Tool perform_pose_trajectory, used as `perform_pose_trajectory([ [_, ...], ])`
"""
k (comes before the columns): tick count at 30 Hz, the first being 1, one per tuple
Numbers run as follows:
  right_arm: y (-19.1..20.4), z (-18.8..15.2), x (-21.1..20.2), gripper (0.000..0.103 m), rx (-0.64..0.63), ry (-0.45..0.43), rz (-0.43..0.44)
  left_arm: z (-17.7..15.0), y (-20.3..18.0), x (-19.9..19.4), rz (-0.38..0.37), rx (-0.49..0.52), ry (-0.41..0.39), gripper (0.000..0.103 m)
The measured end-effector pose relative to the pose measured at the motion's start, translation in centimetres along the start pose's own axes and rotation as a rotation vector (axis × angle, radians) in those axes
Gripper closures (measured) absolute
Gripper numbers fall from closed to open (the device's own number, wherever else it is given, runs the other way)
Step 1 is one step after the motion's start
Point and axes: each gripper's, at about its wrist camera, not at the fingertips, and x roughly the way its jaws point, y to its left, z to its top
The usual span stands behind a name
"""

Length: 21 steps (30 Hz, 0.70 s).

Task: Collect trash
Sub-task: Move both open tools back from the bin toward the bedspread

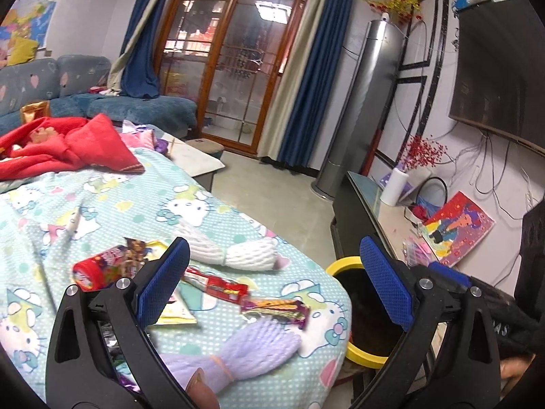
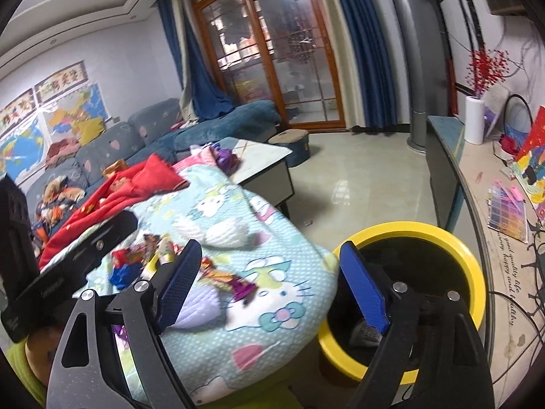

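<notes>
Item: snack wrappers (image 1: 272, 308) on blanket (image 1: 218, 214) beside yellow bin (image 2: 473, 266) | Handling: likely light, crinkly, slippery; pinch mid-body | left tongs (image 1: 272, 286), right tongs (image 2: 269, 286): both apart, empty

Both wrists overlook blanket (image 1: 211, 211) (close).

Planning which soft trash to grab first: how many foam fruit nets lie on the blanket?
2. A white foam net lies mid-blanket; a purple foam net sits nearer the blanket's close edge. The grippers may hide others.
</notes>
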Motion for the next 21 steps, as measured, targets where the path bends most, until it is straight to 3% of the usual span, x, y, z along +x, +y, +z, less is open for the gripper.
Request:
perform_pose_trajectory([
  [21, 5.4, -3.5, 3.1, 0.021, -0.063, 0.152, 0.061, 0.8, 8.2, -3.1, 0.145, -0.134, -0.047, 0.011],
])
